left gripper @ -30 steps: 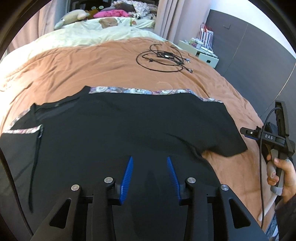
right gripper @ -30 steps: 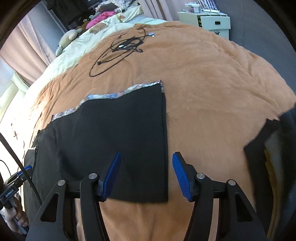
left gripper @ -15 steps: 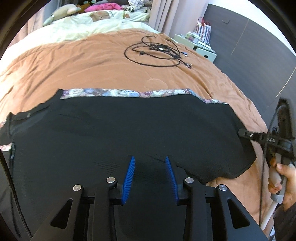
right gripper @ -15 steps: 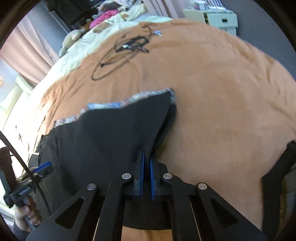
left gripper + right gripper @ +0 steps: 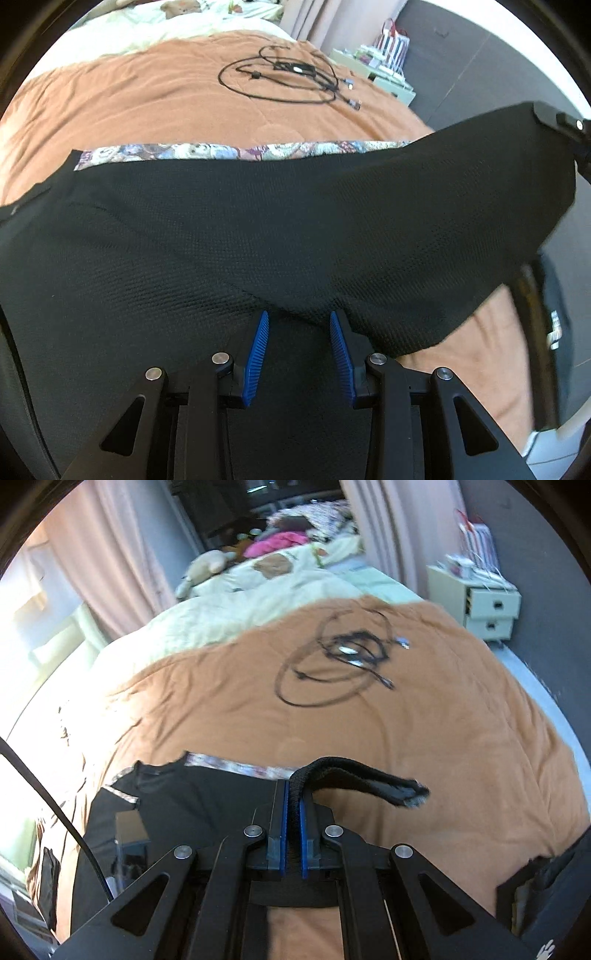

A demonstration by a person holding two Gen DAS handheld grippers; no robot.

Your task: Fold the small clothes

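A black garment [image 5: 258, 229] with a patterned trim [image 5: 221, 151] along its far edge lies spread on the brown blanket [image 5: 147, 103]. My right gripper [image 5: 293, 786] is shut on the garment's right edge and holds it up off the bed, so the cloth [image 5: 369, 775] droops from the pads. In the left wrist view that lifted side rises toward the right gripper [image 5: 565, 125] at the upper right. My left gripper [image 5: 299, 317] hovers low over the near part of the garment, its blue pads apart, with cloth under the tips.
A coil of black cable [image 5: 288, 74] lies on the blanket beyond the garment. A cream drawer unit [image 5: 484, 605] stands at the bed's right side. A pale duvet and a plush toy [image 5: 207, 565] lie at the far end.
The right gripper closed on the garment's right edge and raised it off the bed. The left gripper came forward and lower over the near part of the garment.
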